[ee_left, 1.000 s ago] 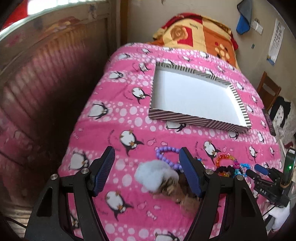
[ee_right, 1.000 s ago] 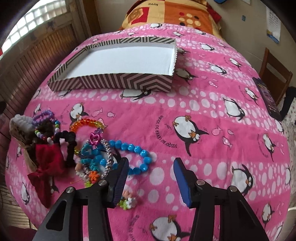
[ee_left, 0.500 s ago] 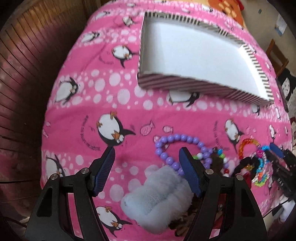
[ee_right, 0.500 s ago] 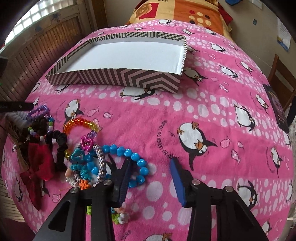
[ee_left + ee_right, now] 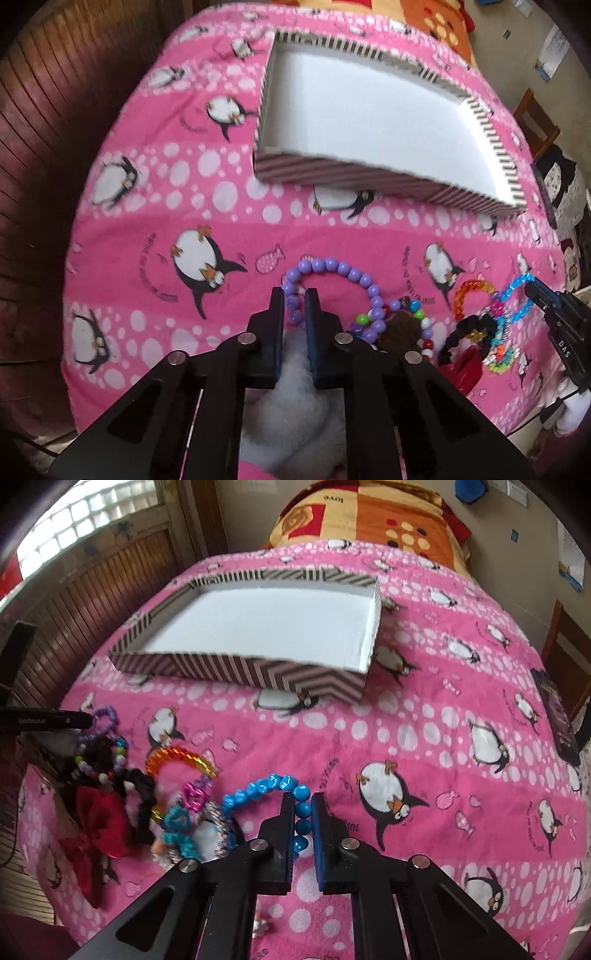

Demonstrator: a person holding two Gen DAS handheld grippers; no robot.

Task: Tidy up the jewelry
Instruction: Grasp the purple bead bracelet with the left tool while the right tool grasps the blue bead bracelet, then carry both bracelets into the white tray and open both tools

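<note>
My left gripper [image 5: 294, 300] is shut on the purple bead bracelet [image 5: 345, 272], which lies on the pink penguin blanket. My right gripper [image 5: 303, 805] is shut on the blue bead bracelet [image 5: 271, 784]. A striped box with a white inside [image 5: 373, 177] stands beyond both, also in the right wrist view [image 5: 240, 668]. A heap of jewelry lies between the grippers: an orange bracelet [image 5: 177, 757], a pink heart charm [image 5: 192, 796], a multicoloured bead string [image 5: 413, 314], a black scrunchie [image 5: 136, 790] and a red bow [image 5: 99, 827].
A white fluffy item [image 5: 295, 406] lies under my left gripper. The bed's left edge drops to a wood-panelled wall [image 5: 55, 110]. A patterned pillow [image 5: 369, 517] lies at the bed's head. A dark book [image 5: 557, 716] and a wooden chair [image 5: 565, 646] are at the right.
Both grippers have closed: the left on the purple bracelet after moving forward and down over the fluffy item, the right on the blue bracelet after moving forward.
</note>
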